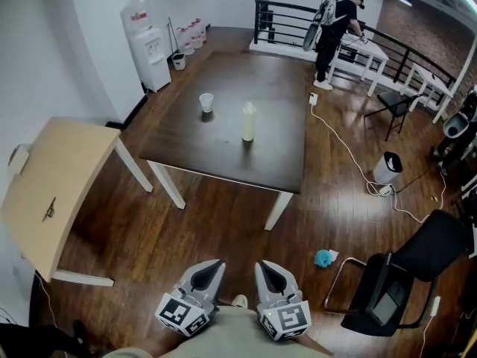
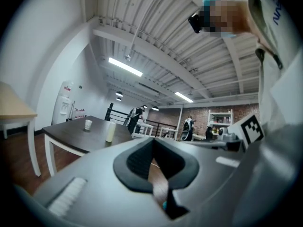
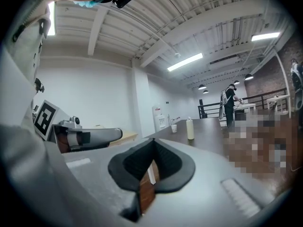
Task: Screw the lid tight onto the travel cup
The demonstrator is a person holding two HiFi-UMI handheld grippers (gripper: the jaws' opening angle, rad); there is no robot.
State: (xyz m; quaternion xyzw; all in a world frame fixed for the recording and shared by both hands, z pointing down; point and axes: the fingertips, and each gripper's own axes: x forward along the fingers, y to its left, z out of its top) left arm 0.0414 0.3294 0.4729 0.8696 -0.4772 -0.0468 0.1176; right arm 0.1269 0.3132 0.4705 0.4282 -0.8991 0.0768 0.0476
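A tall pale travel cup (image 1: 248,123) stands upright near the middle of the dark table (image 1: 276,162), with a whitish top on it. A small white cup (image 1: 206,101) sits to its left. Both also show far off in the left gripper view, the travel cup (image 2: 111,131) and the small cup (image 2: 88,124), and in the right gripper view, the travel cup (image 3: 190,128) and the small cup (image 3: 174,127). My left gripper (image 1: 217,264) and right gripper (image 1: 261,265) are side by side close to my body, well short of the table. Both are shut with nothing in them.
A beige table (image 1: 52,192) stands at the left, a water dispenser (image 1: 149,51) at the back left. To the right are a black chair (image 1: 402,282), a white bin (image 1: 387,168), a cable on the floor and a blue thing (image 1: 323,258). A person (image 1: 335,28) stands by the far railing.
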